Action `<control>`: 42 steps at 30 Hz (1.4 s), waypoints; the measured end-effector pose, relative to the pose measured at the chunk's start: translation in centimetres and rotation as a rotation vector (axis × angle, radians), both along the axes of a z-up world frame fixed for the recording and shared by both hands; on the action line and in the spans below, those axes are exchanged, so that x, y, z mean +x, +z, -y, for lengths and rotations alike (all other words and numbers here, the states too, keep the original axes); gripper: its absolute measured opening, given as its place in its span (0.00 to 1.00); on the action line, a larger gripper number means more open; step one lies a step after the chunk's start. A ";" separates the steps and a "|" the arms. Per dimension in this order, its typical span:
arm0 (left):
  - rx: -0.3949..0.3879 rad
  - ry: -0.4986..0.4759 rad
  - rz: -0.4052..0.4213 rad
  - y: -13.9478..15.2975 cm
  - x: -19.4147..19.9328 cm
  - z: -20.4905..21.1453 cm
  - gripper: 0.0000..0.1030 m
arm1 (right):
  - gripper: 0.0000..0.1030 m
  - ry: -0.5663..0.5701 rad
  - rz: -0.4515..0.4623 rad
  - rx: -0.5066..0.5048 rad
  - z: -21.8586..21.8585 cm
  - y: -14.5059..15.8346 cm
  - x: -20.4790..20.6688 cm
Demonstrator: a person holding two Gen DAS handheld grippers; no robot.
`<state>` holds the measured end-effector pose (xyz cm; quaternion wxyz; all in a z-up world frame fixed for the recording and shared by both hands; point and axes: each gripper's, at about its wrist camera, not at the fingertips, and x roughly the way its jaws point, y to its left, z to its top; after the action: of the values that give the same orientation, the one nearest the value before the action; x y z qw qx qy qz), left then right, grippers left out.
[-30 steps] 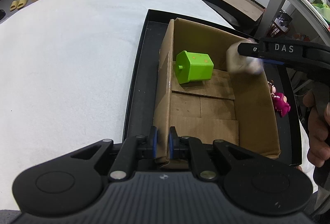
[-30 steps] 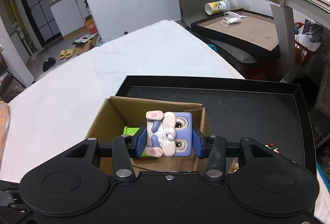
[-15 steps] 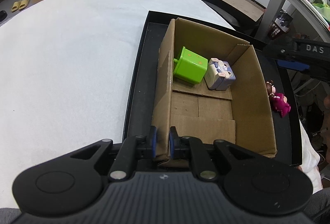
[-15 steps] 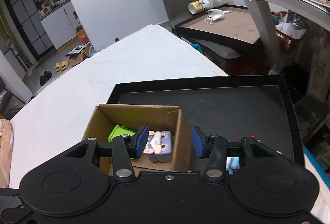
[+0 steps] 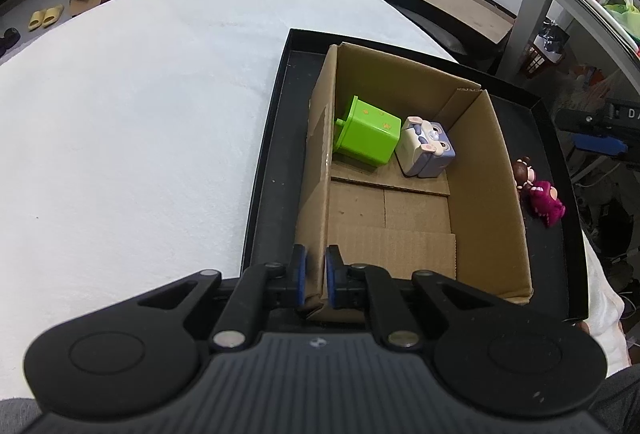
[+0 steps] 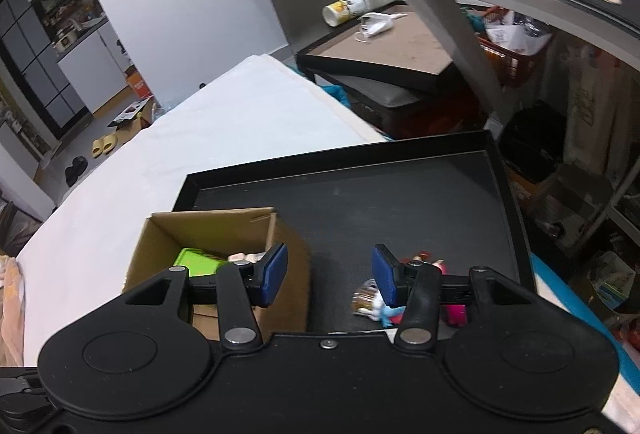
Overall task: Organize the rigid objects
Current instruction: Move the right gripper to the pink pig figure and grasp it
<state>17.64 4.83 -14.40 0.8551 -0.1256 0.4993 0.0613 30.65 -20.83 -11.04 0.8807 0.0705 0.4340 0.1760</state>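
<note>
Left gripper fingers pinch the cardboard box wall; right gripper fingers spread, nothing between them.

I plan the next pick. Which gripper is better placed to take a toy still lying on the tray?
Right gripper: open, empty, over the tray by the toys. Left gripper is clamped on the box wall.
</note>
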 end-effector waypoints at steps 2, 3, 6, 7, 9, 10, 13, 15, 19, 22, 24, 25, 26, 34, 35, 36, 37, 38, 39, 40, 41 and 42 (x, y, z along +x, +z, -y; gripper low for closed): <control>0.002 0.003 -0.001 0.0 0.0 0.1 0.09 | 0.49 -0.012 -0.001 -0.002 0.7 0.0 0.1; 0.003 0.005 -0.002 0.0 0.0 0.1 0.09 | 0.50 -0.016 -0.003 -0.003 1.0 -0.1 0.2; 0.005 0.008 -0.004 0.0 -0.1 0.2 0.09 | 0.52 -0.041 -0.018 -0.002 2.1 -0.3 0.5; 0.006 0.010 -0.005 0.0 -0.1 0.2 0.09 | 0.52 -0.048 -0.025 0.003 2.5 -0.5 0.7; 0.009 0.010 -0.007 0.0 -0.1 0.2 0.09 | 0.52 -0.063 -0.037 0.012 3.4 -0.7 0.9; 0.010 0.011 -0.008 0.0 -0.1 0.3 0.09 | 0.52 -0.069 -0.042 0.012 3.9 -0.8 0.9; 0.012 0.015 -0.011 -0.1 0.0 0.3 0.09 | 0.52 -0.096 -0.061 0.017 5.2 -1.2 1.1; 0.018 0.015 -0.012 -0.1 0.1 0.4 0.09 | 0.52 -0.118 -0.080 0.025 6.0 -1.6 1.4; 0.023 0.019 -0.012 -0.2 0.1 0.5 0.09 | 0.56 -0.157 -0.112 0.046 7.4 -2.6 1.8; 0.025 0.024 -0.011 -0.2 0.1 0.6 0.09 | 0.58 -0.193 -0.155 0.064 8.2 -3.8 2.4; 0.029 0.025 -0.011 -0.2 0.0 0.7 0.09 | 0.58 -0.209 -0.177 0.074 8.6 -4.4 2.6; 0.032 0.024 -0.011 -0.2 0.0 0.7 0.09 | 0.59 -0.215 -0.187 0.078 8.8 -4.7 2.7; 0.034 0.024 -0.012 -0.2 0.0 0.8 0.09 | 0.59 -0.219 -0.195 0.080 8.8 -5.0 2.9; 0.035 0.022 -0.013 -0.1 0.0 0.7 0.09 | 0.64 -0.251 -0.261 0.078 8.7 -7.0 3.8; 0.034 0.022 -0.013 -0.1 0.0 0.7 0.09 | 0.66 -0.257 -0.263 0.068 8.5 -7.2 3.9; 0.034 0.023 -0.013 -0.1 0.0 0.7 0.09 | 0.67 -0.261 -0.268 0.064 8.5 -7.4 3.9; 0.034 0.023 -0.014 -0.1 0.0 0.7 0.09 | 0.69 -0.266 -0.272 0.061 8.4 -7.6 4.0; 0.035 0.023 -0.013 -0.2 0.0 0.7 0.09 | 0.69 -0.270 -0.274 0.054 8.4 -7.7 4.0; 0.035 0.023 -0.013 -0.2 0.1 0.7 0.09 | 0.69 -0.272 -0.276 0.045 8.3 -7.7 4.1; 0.035 0.023 -0.013 -0.2 0.1 0.7 0.09 | 0.69 -0.273 -0.277 0.036 8.1 -7.8 4.0; 0.034 0.023 -0.013 -0.2 0.1 0.7 0.09 | 0.69 -0.271 -0.280 0.030 7.9 -8.0 4.1; 0.033 0.023 -0.013 -0.2 0.1 0.7 0.09 | 0.69 -0.270 -0.284 0.025 7.8 -8.2 4.1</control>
<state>17.69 4.13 -14.60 0.8530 -0.1169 0.5023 0.0803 34.75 -28.63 -19.22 0.8252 0.1632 0.5384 0.0502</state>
